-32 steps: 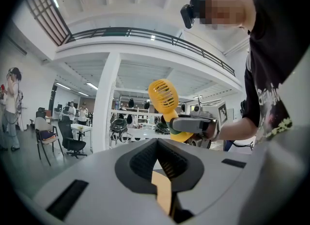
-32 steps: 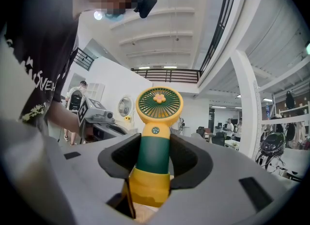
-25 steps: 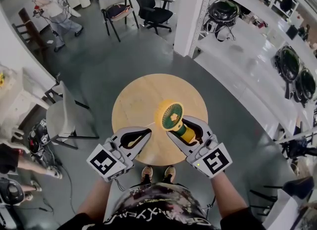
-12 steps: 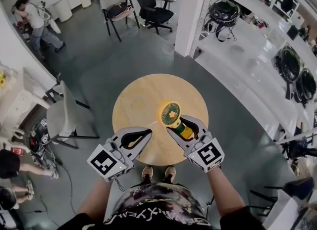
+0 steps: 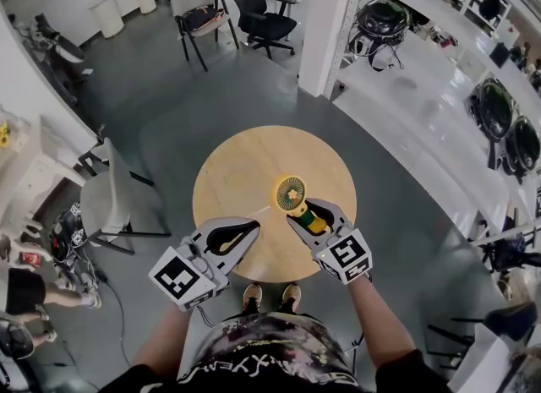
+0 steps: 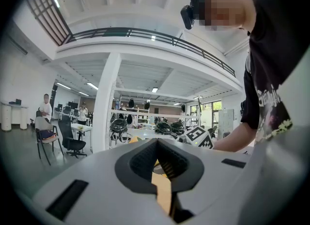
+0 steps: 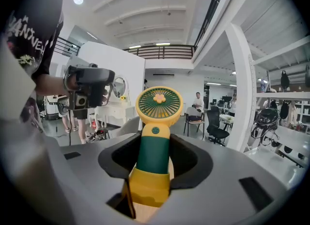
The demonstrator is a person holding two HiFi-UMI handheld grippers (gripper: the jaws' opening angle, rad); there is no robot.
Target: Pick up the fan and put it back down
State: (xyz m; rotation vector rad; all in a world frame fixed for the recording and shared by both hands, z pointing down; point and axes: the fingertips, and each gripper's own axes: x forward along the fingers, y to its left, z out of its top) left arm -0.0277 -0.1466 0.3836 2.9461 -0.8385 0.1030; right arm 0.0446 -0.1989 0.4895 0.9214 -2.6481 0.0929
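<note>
The fan (image 5: pixel 292 193) has a round yellow head with a green grille, a green handle and a yellow base. My right gripper (image 5: pixel 308 211) is shut on the green handle, with the head pointing away from me over the round wooden table (image 5: pixel 245 163). In the right gripper view the fan (image 7: pixel 154 142) stands upright between the jaws of the right gripper (image 7: pixel 155 155), both pads against the handle. Whether its base touches the table I cannot tell. The left gripper (image 5: pixel 252 228) hangs over the table's near left edge, shut and empty, and shows as the left gripper (image 7: pixel 89 92) in the right gripper view.
A grey chair (image 5: pixel 106 201) stands left of the table. A white pillar (image 5: pixel 325 19) rises behind it, with office chairs (image 5: pixel 262 7) further back. White shelves with black round devices (image 5: pixel 494 112) run along the right. My shoes (image 5: pixel 269 297) are under the near edge.
The right gripper has sunk toward the table with the fan, which now looks smaller and lower. The left gripper has not moved. A person at the back left has walked out of view.
</note>
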